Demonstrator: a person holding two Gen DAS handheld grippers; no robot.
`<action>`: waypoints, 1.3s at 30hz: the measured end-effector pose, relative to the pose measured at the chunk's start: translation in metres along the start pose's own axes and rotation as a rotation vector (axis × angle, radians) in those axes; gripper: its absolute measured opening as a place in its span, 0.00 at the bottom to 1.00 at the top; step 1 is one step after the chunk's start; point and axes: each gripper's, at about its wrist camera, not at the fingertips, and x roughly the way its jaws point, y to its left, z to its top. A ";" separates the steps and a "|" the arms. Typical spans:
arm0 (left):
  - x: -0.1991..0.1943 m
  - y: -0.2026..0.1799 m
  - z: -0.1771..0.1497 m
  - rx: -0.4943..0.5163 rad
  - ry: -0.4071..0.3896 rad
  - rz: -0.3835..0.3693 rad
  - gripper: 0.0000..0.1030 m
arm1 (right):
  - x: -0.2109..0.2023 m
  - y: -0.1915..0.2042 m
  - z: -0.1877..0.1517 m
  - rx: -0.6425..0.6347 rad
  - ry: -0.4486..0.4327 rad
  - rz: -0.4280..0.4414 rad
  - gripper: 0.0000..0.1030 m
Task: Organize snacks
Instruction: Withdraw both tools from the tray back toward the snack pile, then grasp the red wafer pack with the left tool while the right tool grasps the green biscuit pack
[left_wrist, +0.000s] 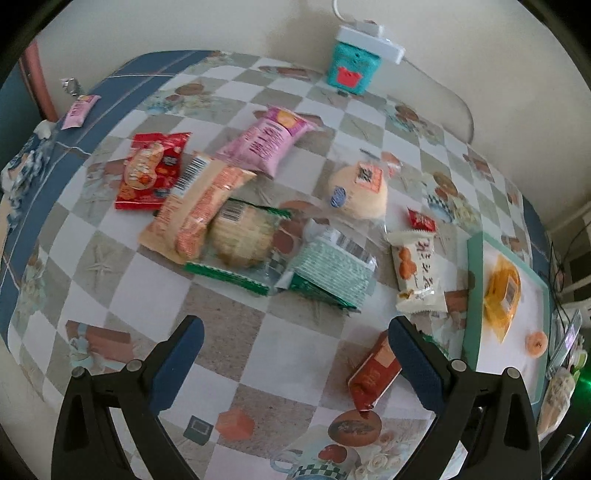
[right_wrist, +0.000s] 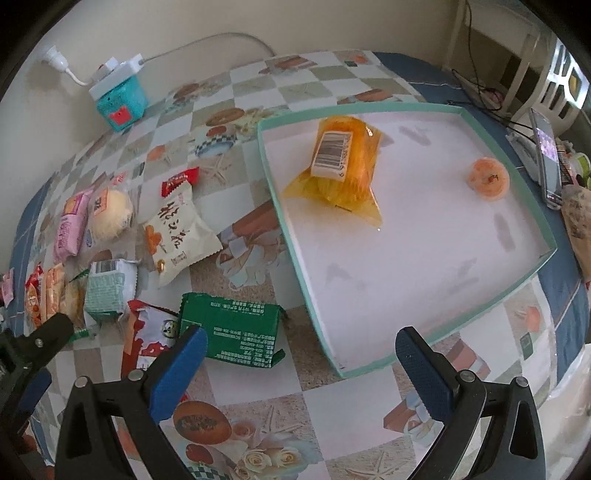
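Observation:
My left gripper (left_wrist: 294, 328) hangs open over the checked tablecloth, with nothing between its blue pads. Ahead of it lie several snacks: a red packet (left_wrist: 151, 171), a pink packet (left_wrist: 266, 142), an orange packet (left_wrist: 195, 210), round crackers (left_wrist: 243, 240), a green wafer pack (left_wrist: 332, 269), a bun (left_wrist: 360, 190) and a white packet (left_wrist: 415, 273). A red-brown packet (left_wrist: 373, 373) lies beside its right finger. My right gripper (right_wrist: 301, 336) is open and empty near the corner of the teal tray (right_wrist: 406, 266). In the tray lie a yellow packet (right_wrist: 343, 166) and an orange jelly cup (right_wrist: 487, 179). A green packet (right_wrist: 240, 336) lies by its left finger.
A teal box (left_wrist: 352, 66) with a white power strip on top stands against the back wall. A small pink packet (left_wrist: 79, 110) lies at the far left edge. A phone (right_wrist: 546, 155) and cables sit past the tray's right side. My left gripper's finger (right_wrist: 48, 332) shows at the left.

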 end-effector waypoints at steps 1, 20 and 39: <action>0.002 -0.001 0.000 0.005 0.010 -0.010 0.97 | 0.000 -0.001 0.000 0.005 0.000 -0.002 1.00; 0.021 -0.033 -0.011 0.158 0.076 -0.003 0.97 | -0.007 -0.040 0.007 0.161 -0.029 -0.073 1.00; 0.033 -0.073 -0.030 0.331 0.131 -0.064 0.45 | -0.006 -0.040 0.007 0.150 -0.026 -0.065 1.00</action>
